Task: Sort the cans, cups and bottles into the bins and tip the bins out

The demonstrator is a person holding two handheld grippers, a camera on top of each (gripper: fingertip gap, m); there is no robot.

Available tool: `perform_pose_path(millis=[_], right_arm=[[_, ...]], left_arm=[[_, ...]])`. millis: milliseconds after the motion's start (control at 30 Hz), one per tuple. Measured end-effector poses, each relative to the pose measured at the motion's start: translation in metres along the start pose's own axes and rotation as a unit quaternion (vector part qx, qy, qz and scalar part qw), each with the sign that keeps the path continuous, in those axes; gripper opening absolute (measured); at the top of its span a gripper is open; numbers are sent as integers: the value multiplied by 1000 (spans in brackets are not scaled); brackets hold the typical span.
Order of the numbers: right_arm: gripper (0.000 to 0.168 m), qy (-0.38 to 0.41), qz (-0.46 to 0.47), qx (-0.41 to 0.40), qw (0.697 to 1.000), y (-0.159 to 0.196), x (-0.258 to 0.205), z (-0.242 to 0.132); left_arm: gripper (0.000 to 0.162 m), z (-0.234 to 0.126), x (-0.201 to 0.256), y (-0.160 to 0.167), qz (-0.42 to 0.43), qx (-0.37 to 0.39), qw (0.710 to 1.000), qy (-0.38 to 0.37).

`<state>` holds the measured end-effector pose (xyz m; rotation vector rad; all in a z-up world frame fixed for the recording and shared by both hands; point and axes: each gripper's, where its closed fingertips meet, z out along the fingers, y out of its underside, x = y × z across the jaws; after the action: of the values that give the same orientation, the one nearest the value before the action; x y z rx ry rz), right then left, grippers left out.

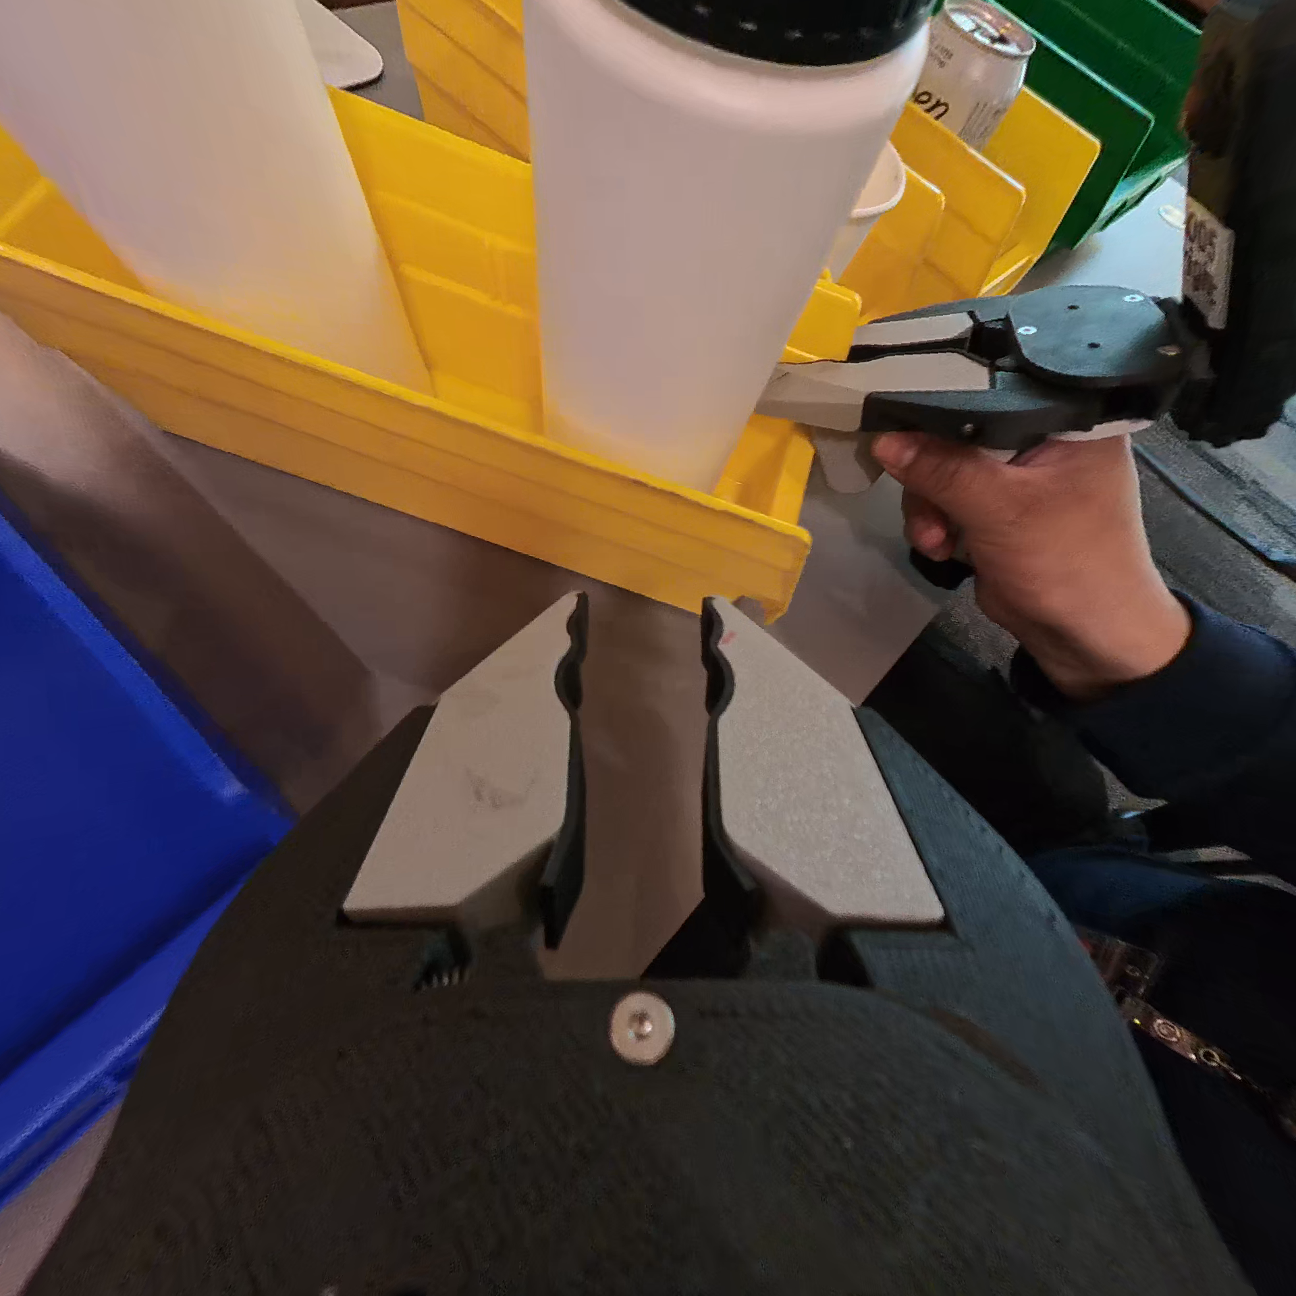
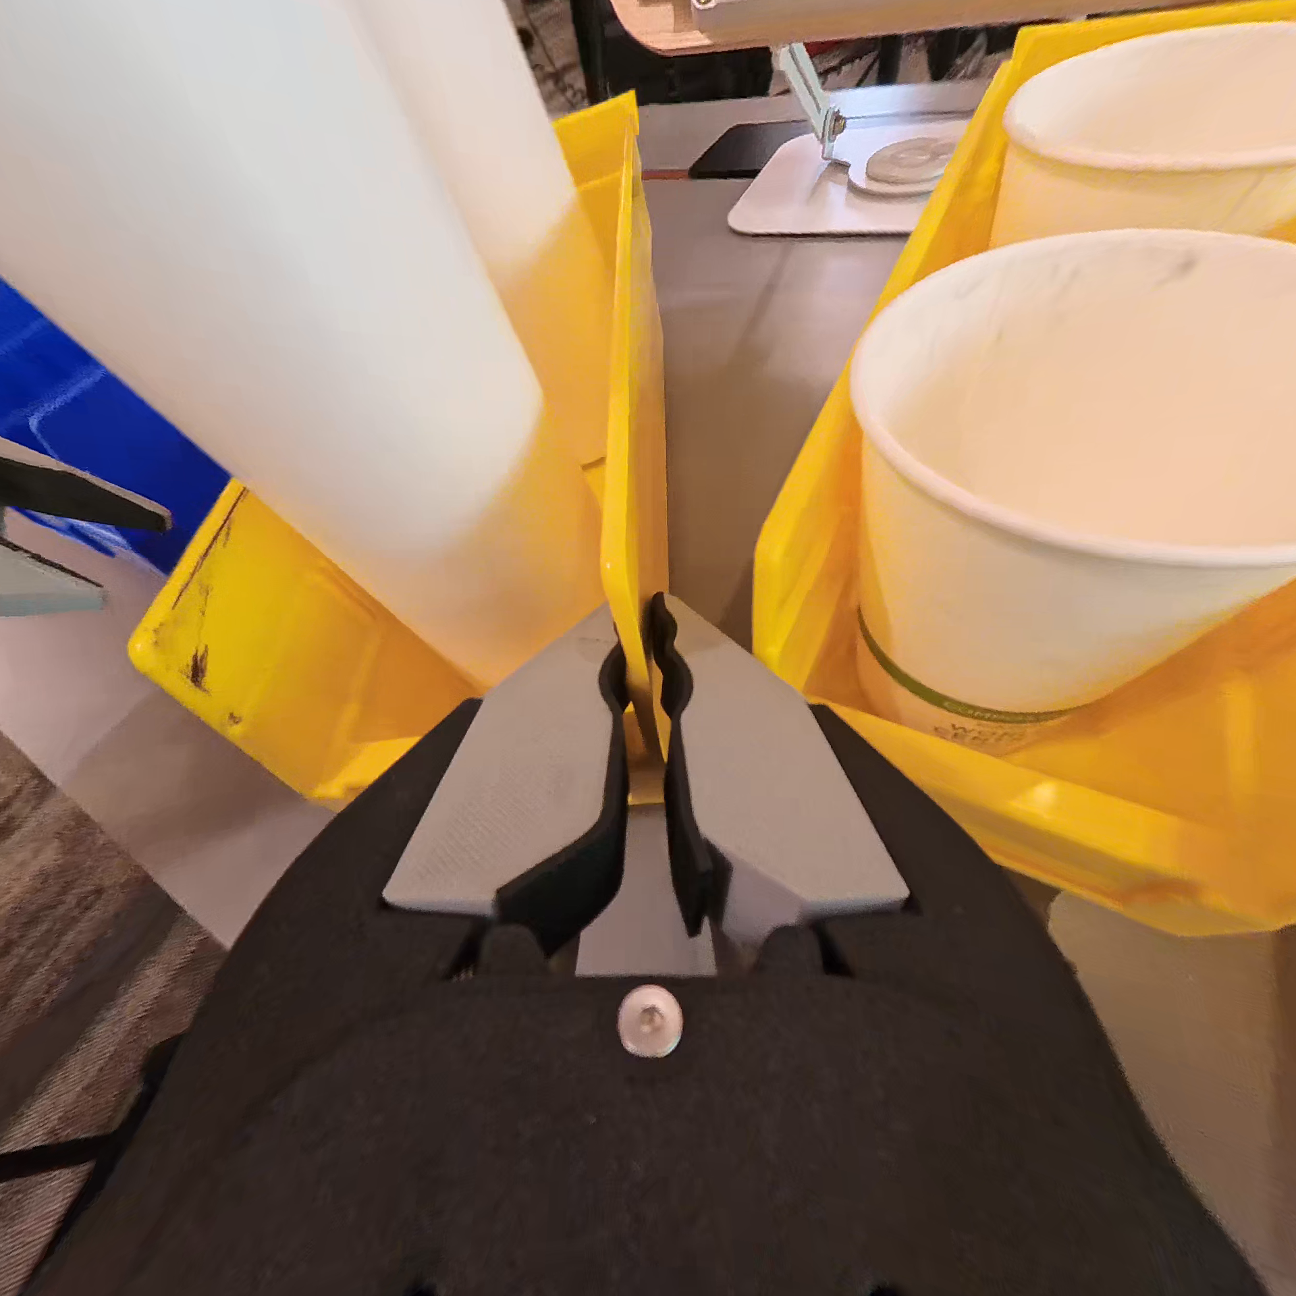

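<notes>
Two tongs [image 2: 639,617] at bin wall [image 2: 635,421]

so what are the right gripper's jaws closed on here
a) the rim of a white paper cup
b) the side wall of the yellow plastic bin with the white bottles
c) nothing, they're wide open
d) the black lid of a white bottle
b: in the right wrist view the right gripper has its jaws pinched on the thin side wall of the yellow plastic bin that holds the tall white bottles, while the white paper cups sit untouched in the neighbouring bin.
</notes>
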<state>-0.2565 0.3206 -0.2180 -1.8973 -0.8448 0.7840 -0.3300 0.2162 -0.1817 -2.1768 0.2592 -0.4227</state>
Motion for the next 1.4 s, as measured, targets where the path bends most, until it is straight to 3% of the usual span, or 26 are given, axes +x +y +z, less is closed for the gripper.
perform_pose_path(millis=[767, 1167, 1400], right_arm=[[1, -60, 25, -92, 994, -20, 3, -35], [1, -121, 13, -155, 980, -55, 2, -73], [1, -119, -15, -171, 978, -70, 9, -105]], left_arm=[[29, -28, -14, -8, -13, 33, 999, -8], [29, -44, -26, -11, -23, 53, 998, -18], [29, -52, -32, -13, -31, 64, 997, -24]])
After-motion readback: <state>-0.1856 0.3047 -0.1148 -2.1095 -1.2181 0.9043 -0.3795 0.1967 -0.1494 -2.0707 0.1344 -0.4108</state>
